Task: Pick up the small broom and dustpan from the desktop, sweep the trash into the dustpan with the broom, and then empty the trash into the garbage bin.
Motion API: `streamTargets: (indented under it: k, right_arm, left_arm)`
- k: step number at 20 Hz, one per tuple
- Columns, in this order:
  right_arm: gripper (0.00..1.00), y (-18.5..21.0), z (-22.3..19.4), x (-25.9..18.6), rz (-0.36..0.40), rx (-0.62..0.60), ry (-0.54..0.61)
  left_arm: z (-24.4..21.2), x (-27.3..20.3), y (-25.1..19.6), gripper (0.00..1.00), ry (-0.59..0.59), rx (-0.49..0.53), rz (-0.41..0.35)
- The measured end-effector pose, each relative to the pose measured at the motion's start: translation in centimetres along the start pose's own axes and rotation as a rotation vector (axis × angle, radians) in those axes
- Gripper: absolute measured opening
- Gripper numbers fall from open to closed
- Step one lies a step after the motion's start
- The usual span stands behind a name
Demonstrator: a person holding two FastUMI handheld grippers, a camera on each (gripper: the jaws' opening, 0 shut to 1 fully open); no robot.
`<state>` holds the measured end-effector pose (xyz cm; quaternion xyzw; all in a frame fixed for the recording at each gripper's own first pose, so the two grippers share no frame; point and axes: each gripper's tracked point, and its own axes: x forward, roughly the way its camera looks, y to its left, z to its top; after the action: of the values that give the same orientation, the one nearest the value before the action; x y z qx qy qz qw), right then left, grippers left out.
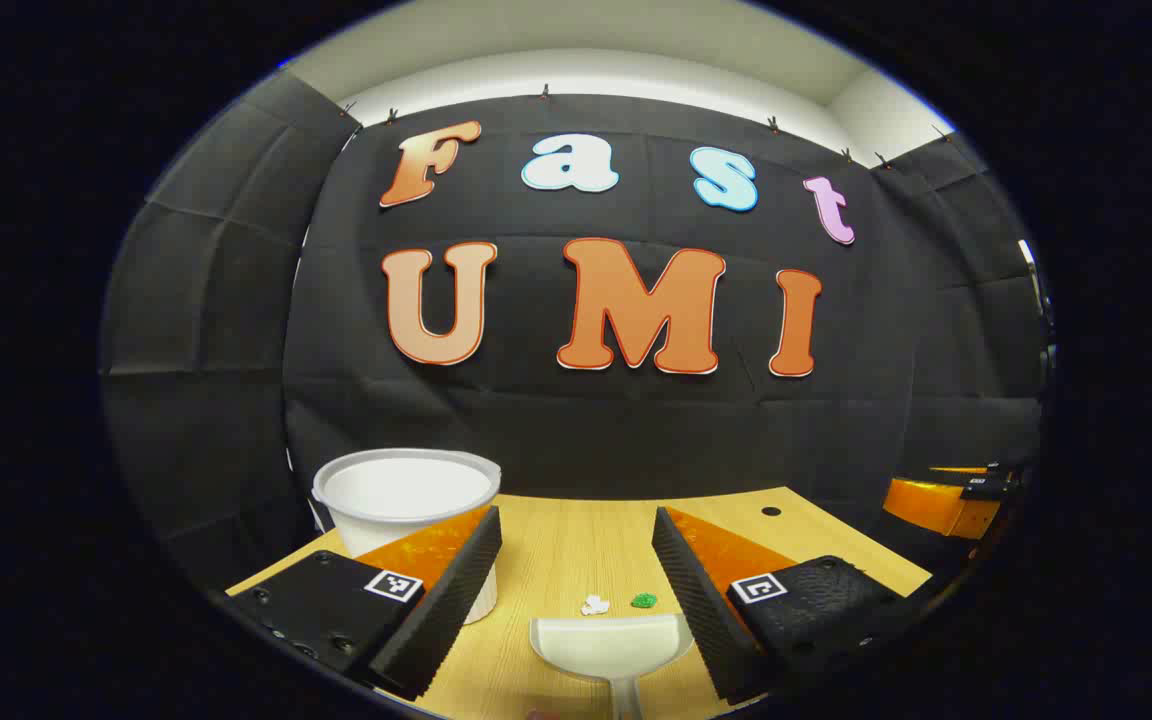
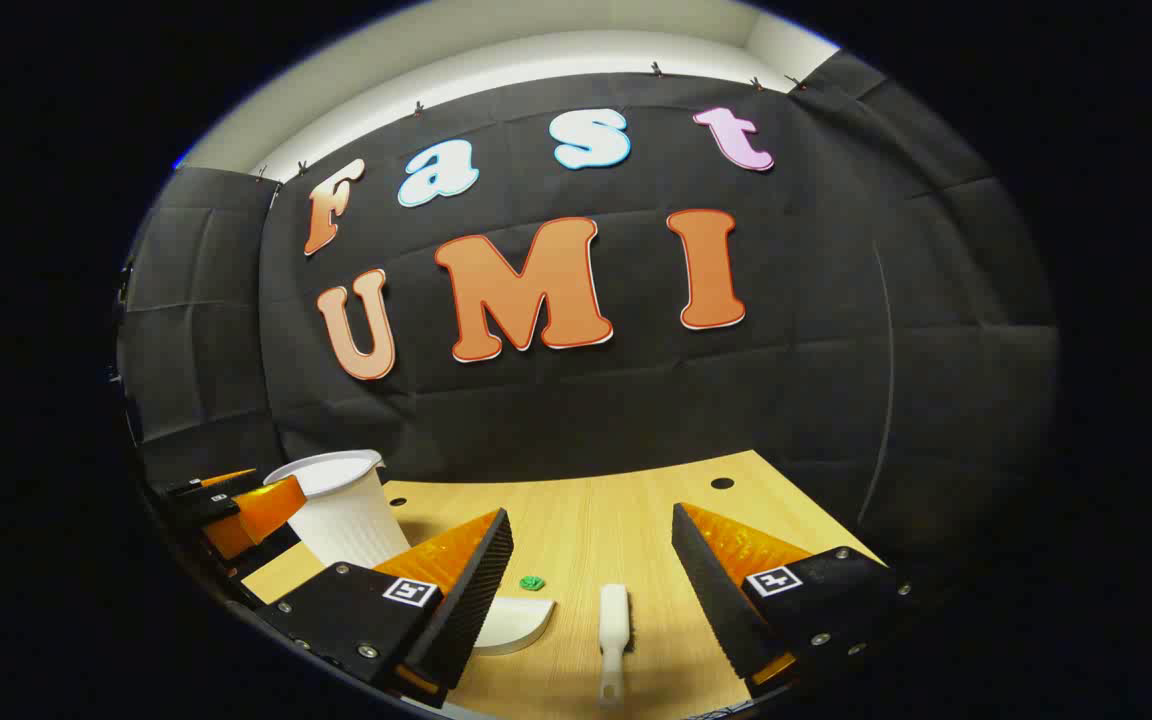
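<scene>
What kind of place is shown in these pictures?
Probably a staged recording booth, not a home: black cloth wall, a wooden desk, and a few set-out props such as the dustpan, broom and bin.

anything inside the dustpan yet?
Nothing visible in the dustpan; the white scrap and green scrap lie on the desk just beyond its front edge. Its near end is cut off.

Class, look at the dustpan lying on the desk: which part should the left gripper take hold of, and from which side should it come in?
Grip the narrow handle, not the wide scoop. In the left gripper view the dustpan lies flat, its handle pointing back toward the open left gripper and its mouth facing the trash. Coming from the near side, fingers either side of the handle, probably suits best.
</scene>
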<state>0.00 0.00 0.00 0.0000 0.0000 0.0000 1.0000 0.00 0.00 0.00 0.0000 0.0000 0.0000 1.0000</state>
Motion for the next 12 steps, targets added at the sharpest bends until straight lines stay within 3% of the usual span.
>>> streamTargets:
  k: [6,10,12]
  right_arm:
    - [0.96,0.4,2.2,0.7,-0.028,0.002,-0.036]
    - [0.96,0.7,4.0,0.5,-0.059,-0.045,-0.076]
    - [0.96,1.9,4.4,0.5,-0.031,-0.073,-0.076]
  left_arm:
    - [2.0,0.8,-0.6,0.96,-0.022,-0.008,-0.045]
    - [2.8,2.0,0.8,0.96,-0.025,-0.021,-0.035]
    - [2.9,2.1,1.9,0.96,-0.034,-0.021,-0.016]
